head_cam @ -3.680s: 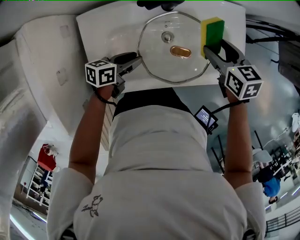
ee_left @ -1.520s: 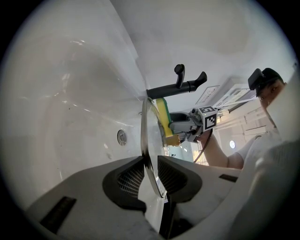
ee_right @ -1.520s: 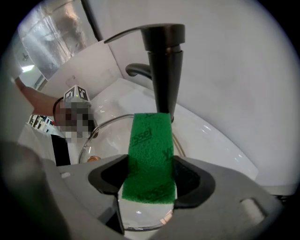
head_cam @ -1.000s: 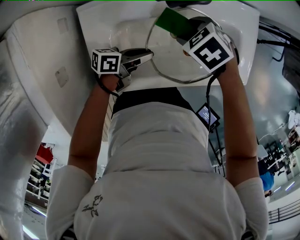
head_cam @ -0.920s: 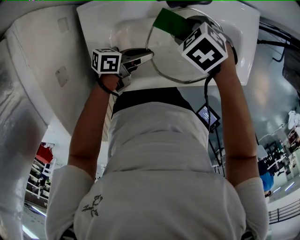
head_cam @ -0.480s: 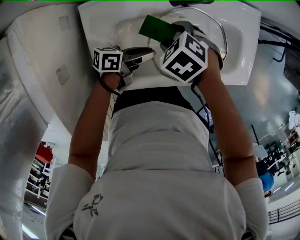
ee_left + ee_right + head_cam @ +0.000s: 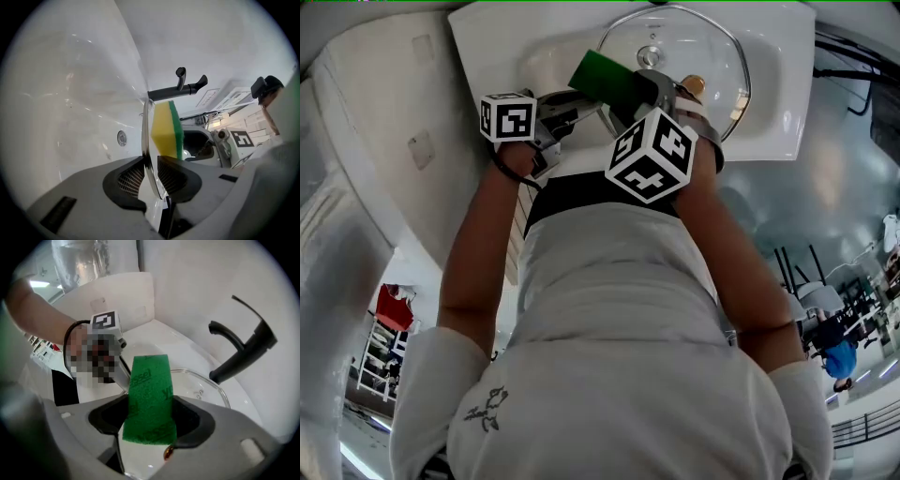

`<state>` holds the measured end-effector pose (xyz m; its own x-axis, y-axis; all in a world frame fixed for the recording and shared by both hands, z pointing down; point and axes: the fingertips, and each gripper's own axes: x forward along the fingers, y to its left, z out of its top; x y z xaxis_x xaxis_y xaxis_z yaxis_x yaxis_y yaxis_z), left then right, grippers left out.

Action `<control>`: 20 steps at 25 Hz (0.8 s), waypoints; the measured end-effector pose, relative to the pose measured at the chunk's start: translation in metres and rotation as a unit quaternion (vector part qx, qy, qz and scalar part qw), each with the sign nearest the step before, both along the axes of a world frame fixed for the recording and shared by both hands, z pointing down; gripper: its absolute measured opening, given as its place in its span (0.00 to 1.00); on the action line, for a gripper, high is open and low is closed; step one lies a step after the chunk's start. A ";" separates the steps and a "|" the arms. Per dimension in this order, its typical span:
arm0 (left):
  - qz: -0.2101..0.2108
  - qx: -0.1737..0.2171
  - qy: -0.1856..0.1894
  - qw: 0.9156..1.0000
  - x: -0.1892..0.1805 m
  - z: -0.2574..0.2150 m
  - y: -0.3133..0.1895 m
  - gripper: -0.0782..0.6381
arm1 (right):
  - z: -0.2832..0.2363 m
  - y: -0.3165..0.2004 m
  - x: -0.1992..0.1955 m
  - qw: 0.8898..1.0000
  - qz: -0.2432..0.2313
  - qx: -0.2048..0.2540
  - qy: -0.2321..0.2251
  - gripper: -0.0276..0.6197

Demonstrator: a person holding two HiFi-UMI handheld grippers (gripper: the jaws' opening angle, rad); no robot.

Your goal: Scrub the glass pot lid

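The left gripper [image 7: 151,169] has its jaws drawn nearly together, pinching the metal rim of the round glass pot lid [image 7: 146,136], which runs edge-on between the ribbed pads [image 7: 131,178]. The right gripper [image 7: 150,414] has its jaws closed on the long sides of a rectangular sponge with a green scouring face and a yellow body [image 7: 150,390]. The green face is turned toward that gripper's camera, and the sponge sticks out past the jaw tips. In the head view the left gripper [image 7: 574,101] reaches in from the left and holds the lid [image 7: 703,42] by its left rim. The lid lies over the basin of a white ceramic sink [image 7: 487,42], its small metal knob [image 7: 650,56] visible through the glass. The right gripper [image 7: 645,89] points steeply down with the sponge [image 7: 605,73] overlapping the lid's left rim, just beside the left jaws. In the left gripper view the yellow body sits close against the lid's right side [image 7: 165,131]; whether it touches the glass cannot be told. Each gripper carries a white cube with black square markers, the left cube [image 7: 506,117] over the sink's near edge and the right cube [image 7: 652,155] nearer the person's white shirt [image 7: 619,309]. A black tap [image 7: 241,345] stands behind the basin.
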<state>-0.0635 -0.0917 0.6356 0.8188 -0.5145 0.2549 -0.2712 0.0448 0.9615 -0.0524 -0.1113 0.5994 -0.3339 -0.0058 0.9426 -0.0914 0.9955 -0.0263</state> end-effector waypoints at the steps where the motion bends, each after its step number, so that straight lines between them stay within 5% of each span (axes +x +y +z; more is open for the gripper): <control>1: 0.001 0.000 0.000 1.000 0.000 0.000 0.000 0.23 | 0.000 0.003 0.003 1.000 0.005 0.003 -0.002 0.49; 9: -0.003 0.002 -0.004 1.000 0.001 0.002 0.002 0.23 | -0.002 0.028 0.039 0.999 0.040 -0.001 -0.019 0.49; 20: -0.009 0.001 0.001 1.000 0.001 0.001 0.002 0.23 | 0.011 0.071 0.142 0.998 0.008 -0.022 0.065 0.49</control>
<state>-0.0624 -0.0898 0.6367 0.8094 -0.5302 0.2525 -0.2683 0.0487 0.9621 0.0900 -0.0404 0.6108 -0.2096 0.0318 0.9773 -0.1130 0.9920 -0.0565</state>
